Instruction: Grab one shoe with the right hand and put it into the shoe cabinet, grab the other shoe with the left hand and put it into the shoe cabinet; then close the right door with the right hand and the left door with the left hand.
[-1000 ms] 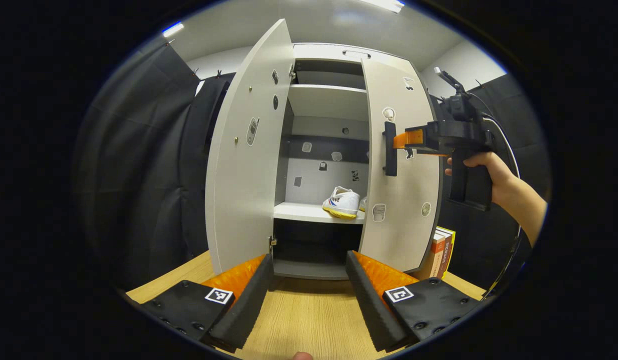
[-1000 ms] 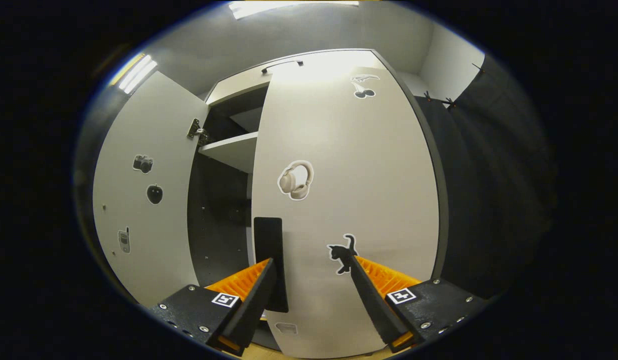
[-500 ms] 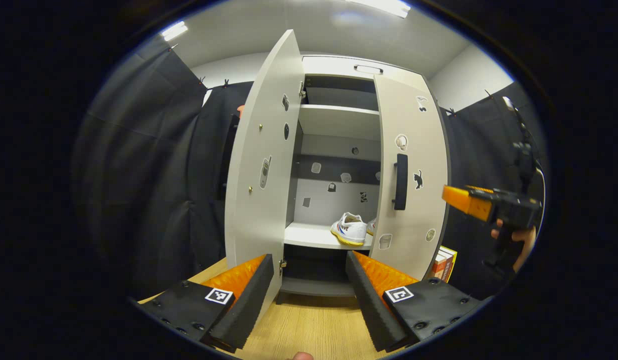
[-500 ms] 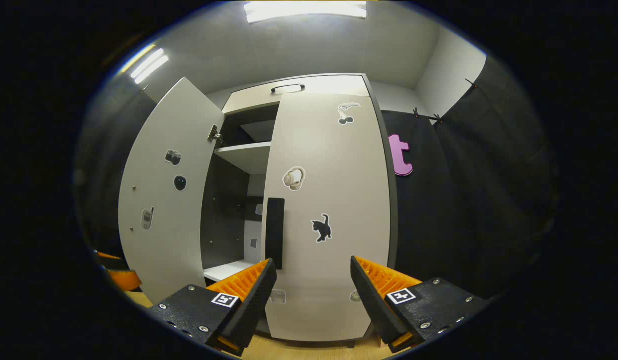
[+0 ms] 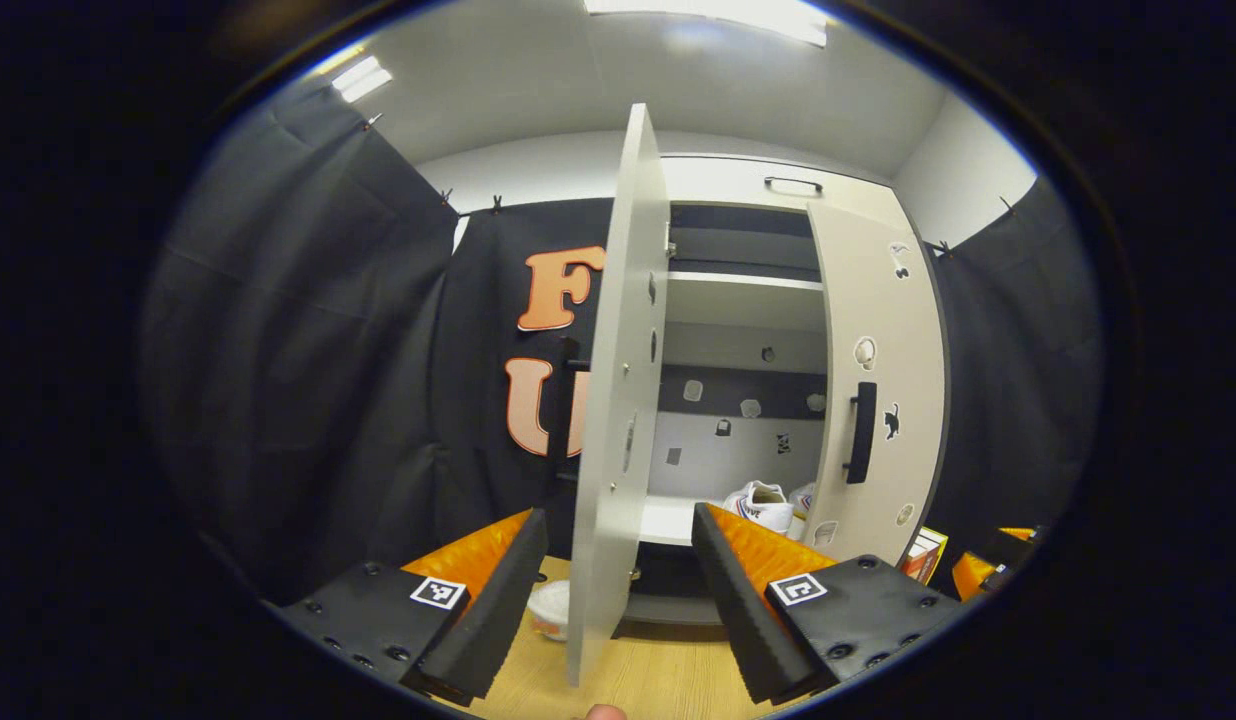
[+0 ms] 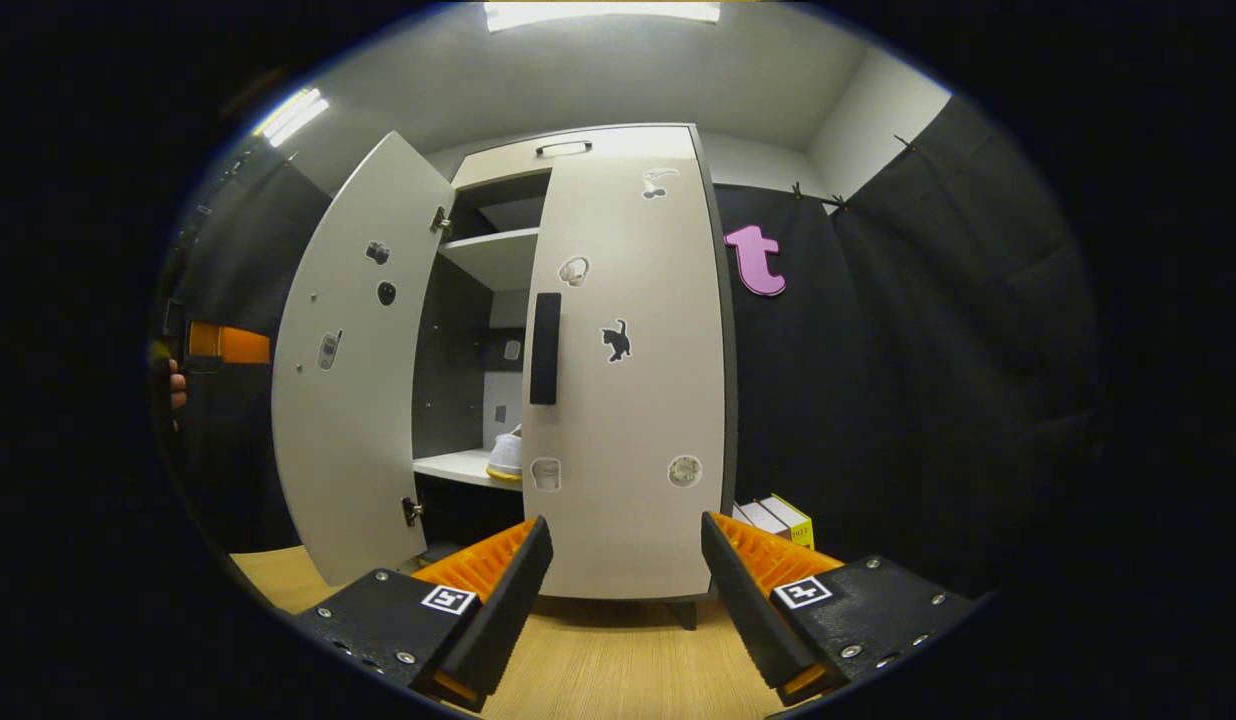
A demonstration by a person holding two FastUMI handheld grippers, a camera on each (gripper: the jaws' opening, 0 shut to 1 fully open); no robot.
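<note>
Both views are sharp and evenly lit by ceiling light panels, which are overexposed. The fisheye lens bends straight lines strongly near the edges. The cabinet top has a soft glare; its inside is in shadow.

Each gripper, the left gripper and the right gripper, has two wedge-shaped fingers with ribbed outer faces. Each finger sits on a flat black plate studded with screws. A small square black-and-white marker lies on each plate, toward 12 o'clock.
</note>
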